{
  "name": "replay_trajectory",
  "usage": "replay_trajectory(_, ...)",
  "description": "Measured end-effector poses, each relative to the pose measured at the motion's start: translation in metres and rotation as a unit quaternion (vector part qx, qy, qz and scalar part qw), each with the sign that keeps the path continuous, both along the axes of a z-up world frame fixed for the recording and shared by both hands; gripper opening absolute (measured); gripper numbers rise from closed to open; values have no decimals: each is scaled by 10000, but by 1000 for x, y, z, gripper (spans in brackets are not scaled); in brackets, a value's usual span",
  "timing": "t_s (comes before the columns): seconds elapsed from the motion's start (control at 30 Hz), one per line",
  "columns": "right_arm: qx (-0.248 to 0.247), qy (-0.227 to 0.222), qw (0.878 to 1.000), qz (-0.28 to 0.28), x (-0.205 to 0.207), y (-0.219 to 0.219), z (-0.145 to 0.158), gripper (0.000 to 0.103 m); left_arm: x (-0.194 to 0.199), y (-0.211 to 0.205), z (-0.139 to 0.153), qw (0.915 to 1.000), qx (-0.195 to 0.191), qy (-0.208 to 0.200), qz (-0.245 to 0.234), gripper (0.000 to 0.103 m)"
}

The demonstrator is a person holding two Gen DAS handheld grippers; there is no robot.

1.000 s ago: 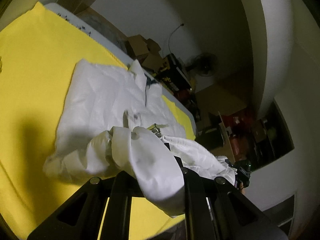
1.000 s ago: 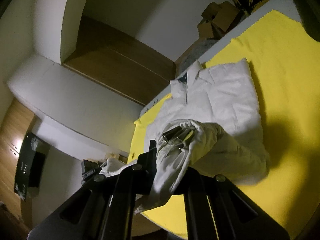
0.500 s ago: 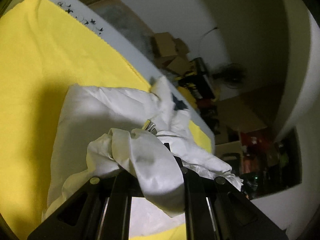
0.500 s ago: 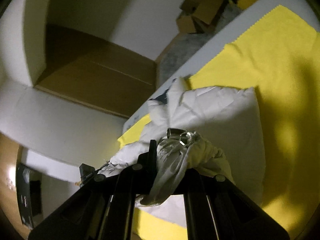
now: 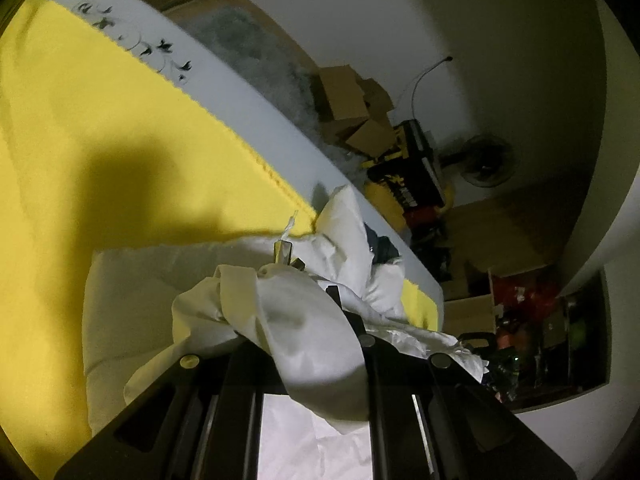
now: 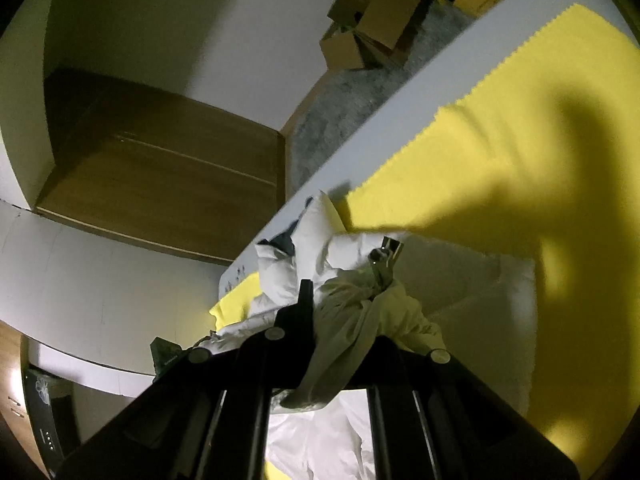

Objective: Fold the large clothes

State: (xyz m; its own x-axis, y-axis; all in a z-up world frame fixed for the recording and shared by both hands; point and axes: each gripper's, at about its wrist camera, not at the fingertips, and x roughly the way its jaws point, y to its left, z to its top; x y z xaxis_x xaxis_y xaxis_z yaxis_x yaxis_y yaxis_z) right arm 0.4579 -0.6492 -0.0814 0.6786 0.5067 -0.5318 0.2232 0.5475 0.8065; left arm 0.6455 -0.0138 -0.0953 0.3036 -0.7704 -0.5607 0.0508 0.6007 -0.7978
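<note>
A white shirt (image 5: 132,288) lies on a yellow cloth (image 5: 100,152) that covers a white table. Its collar (image 5: 344,216) points at the far table edge. My left gripper (image 5: 286,258) is shut on a bunched fold of the shirt's hem, which drapes over its fingers above the shirt's body. In the right wrist view the same shirt (image 6: 472,292) spreads to the right, collar (image 6: 316,220) near the table edge. My right gripper (image 6: 384,254) is shut on another bunch of the hem, fabric hanging over the jaws and hiding most of them.
The white table edge (image 5: 240,96) has a dark printed pattern. Beyond it stand cardboard boxes (image 5: 352,100), a fan (image 5: 486,164) and cluttered shelves (image 5: 552,320). A wooden cabinet (image 6: 160,168) and boxes (image 6: 372,12) show in the right wrist view. Dark shadows fall on the cloth.
Both grippers have carried the held hem forward over the shirt toward the collar and the far table edge, and slightly lower. The shirt's body now lies folded beneath them.
</note>
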Motion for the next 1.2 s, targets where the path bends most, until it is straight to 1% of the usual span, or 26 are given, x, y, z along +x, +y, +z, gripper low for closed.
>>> replay_trajectory(0.13, 5, -39, 10000, -63, 7, -5, 1, 6, 11, -4, 3, 10000, -14, -43, 51, 7)
replay_trajectory(0.23, -158, 109, 9997, -121, 17, -6, -8, 6, 25, -12, 3, 9996, 194, -184, 81, 7)
replay_trajectory(0.27, -222, 166, 9995, -129, 21, -7, -12, 6, 30, -16, -1, 9995, 267, -154, 58, 7)
replay_trajectory(0.37, -245, 373, 9986, -298, 33, -13, -32, 6, 44, -26, -30, 9984, 515, 251, -21, 9)
replay_trajectory(0.4, -275, 447, 9981, -334, 35, -14, -39, 7, 48, -28, -44, 9973, 578, 431, -116, 10)
replay_trajectory(0.43, -337, 564, 9971, -380, 37, -14, -48, 8, 49, -28, -52, 9973, 541, 480, -137, 11)
replay_trajectory(0.5, -405, 693, 9960, -383, 37, -12, -60, 16, 47, -22, -54, 9985, 382, 375, -90, 11)
replay_trajectory(0.53, -467, 648, 9961, -378, 36, -11, -61, 31, 46, -20, -52, 9990, 321, 304, -65, 12)
replay_trajectory(0.57, -487, 553, 9966, -361, 34, -10, -60, 58, 45, -18, -48, 9994, 271, 228, -43, 13)
replay_trajectory(0.6, -464, 403, 9974, -365, 31, -10, -57, 72, 41, -14, -41, 9998, 177, 99, -30, 21)
replay_trajectory(0.63, -418, 216, 9980, -425, 26, -11, -51, 88, 39, -13, -33, 9999, 82, 13, -58, 48)
replay_trajectory(0.67, -415, 147, 9977, -507, 23, -12, -46, 88, 38, -13, -25, 9999, -25, -40, -113, 70)
replay_trajectory(0.7, -392, 95, 9975, -575, 20, -14, -40, 88, 36, -11, -15, 9997, -161, -129, -150, 101)
replay_trajectory(0.77, -508, -54, 9956, -787, 8, -18, -22, 89, 28, -3, 11, 9982, -343, -492, 9, 103)
replay_trajectory(0.8, -571, -167, 9945, -861, 1, -19, -12, 89, 22, 3, 26, 9968, -351, -704, 115, 103)
replay_trajectory(0.83, -604, -338, 9935, -908, -7, -19, -2, 89, 18, 5, 37, 9961, -278, -817, 200, 103)
replay_trajectory(0.87, -676, -533, 9912, -1005, -19, -17, 12, 89, 10, 8, 49, 9944, -101, -1000, 327, 103)
replay_trajectory(0.9, -808, -624, 9889, -1081, -28, -14, 24, 89, -2, 8, 63, 9908, 188, -1250, 474, 103)
replay_trajectory(0.93, -1106, -769, 9845, -1123, -41, -5, 42, 89, -14, 7, 75, 9852, 522, -1509, 619, 103)
replay_trajectory(0.97, -1386, -887, 9798, -1134, -50, 4, 56, 89, -33, 2, 87, 9757, 934, -1833, 758, 103)
replay_trajectory(1.0, -1710, -1025, 9734, -1125, -55, 20, 70, 89, -56, -8, 100, 9585, 1504, -2245, 910, 103)
replay_trajectory(1.03, -2148, -1195, 9635, -1060, -66, 40, 87, 91, -74, -20, 106, 9436, 1942, -2494, 988, 103)
replay_trajectory(1.07, -2437, -1279, 9561, -1011, -71, 57, 98, 97, -91, -35, 111, 9286, 2352, -2669, 1053, 103)
replay_trajectory(1.13, -3018, -1428, 9379, -945, -83, 100, 115, 99, -127, -69, 111, 8991, 3051, -2925, 1139, 103)
replay_trajectory(1.17, -3347, -1358, 9277, -948, -80, 121, 118, 99, -139, -85, 108, 8883, 3294, -2976, 1176, 103)
replay_trajectory(1.2, -3761, -1244, 9133, -943, -79, 145, 121, 99, -151, -108, 101, 8795, 3483, -3030, 1153, 103)
